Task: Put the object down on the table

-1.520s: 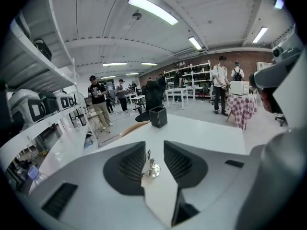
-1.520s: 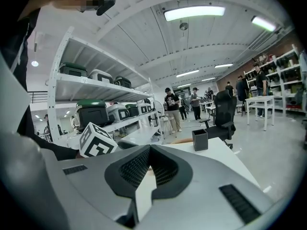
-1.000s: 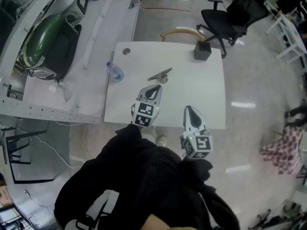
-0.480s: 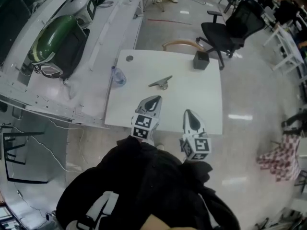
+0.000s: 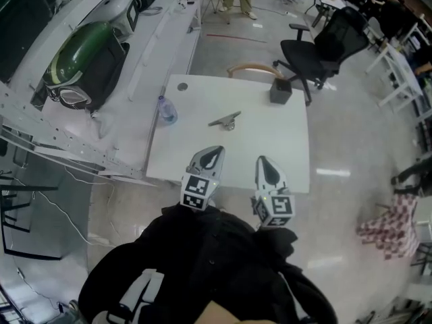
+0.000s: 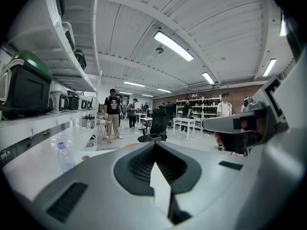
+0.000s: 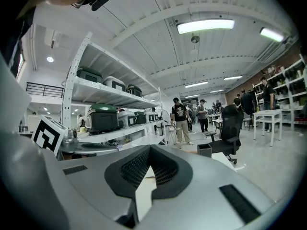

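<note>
Currently, head view: white surface (image 5: 290, 160) carries, left to right, a clear bottle (image 5: 167, 110), a metal object (image 5: 225, 121) and a black box (image 5: 281, 91).

Metal object lies flat near mid-surface, between bottle and box, touching neither. Long axis runs diagonally, near-left to far-right. The far-right end is the slimmer one; the bulkier part sits at the middle. It is well apart from both claws.

Left claw (image 5: 210, 157) is over the near edge of the surface, tips toward the object. Its own view shows the jaws (image 6: 158, 176) pressed together with nothing between them.

Right claw (image 5: 265, 166) is beside it, also over the near edge. In its own view the jaws (image 7: 146, 181) meet, with nothing held.

View differences:
- Only head view shows the metal object plainly; in both gripper views the claw bodies fill the lower frame.
- Left gripper view gives the bottle (image 6: 64, 156) upright at its left, on the surface.
- Right gripper view gives the black box (image 7: 204, 150), an office chair (image 7: 230, 128) behind it, shelving with a green-lidded case (image 7: 103, 118), and the left claw's marker cube (image 7: 48, 134) at frame left.
- Both gripper views show people standing (image 7: 181, 121) far down the room.
</note>
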{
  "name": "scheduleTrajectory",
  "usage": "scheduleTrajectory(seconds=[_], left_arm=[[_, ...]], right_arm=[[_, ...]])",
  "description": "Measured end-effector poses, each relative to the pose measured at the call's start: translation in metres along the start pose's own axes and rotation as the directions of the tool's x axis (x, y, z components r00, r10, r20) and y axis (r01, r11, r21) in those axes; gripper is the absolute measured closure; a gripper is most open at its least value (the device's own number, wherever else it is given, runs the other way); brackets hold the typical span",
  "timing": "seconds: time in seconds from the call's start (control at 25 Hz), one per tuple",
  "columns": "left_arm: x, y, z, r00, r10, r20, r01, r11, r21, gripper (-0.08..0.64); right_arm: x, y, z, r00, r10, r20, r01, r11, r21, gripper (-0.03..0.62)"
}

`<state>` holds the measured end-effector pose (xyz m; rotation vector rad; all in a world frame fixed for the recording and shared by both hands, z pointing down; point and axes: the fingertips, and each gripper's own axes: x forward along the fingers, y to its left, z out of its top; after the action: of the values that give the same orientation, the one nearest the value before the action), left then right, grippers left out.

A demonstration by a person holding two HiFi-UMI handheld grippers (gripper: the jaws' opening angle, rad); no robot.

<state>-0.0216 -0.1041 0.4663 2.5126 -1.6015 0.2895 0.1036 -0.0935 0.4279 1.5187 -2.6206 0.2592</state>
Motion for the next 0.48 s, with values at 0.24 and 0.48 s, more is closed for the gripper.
scheduleTrajectory(seconds=[0.24, 0.48], left_arm=[[-0.016, -0.005, -0.002, 1.0, 0.007, 0.015, -0.007, 1.0, -0.014, 0.558], [-0.024, -0.005, -0.003, 1.0, 0.017, 0.019, -0.016, 1.0, -0.018, 0.558]], right_arm=[[-0.005, 0.006, -0.003, 1.0, 0.014, 0.011, -0.014, 1.0, -0.006, 0.591], [-0.008, 0.005, -0.005, 1.0, 0.008, 0.004, -0.008, 1.0, 0.0, 0.591]])
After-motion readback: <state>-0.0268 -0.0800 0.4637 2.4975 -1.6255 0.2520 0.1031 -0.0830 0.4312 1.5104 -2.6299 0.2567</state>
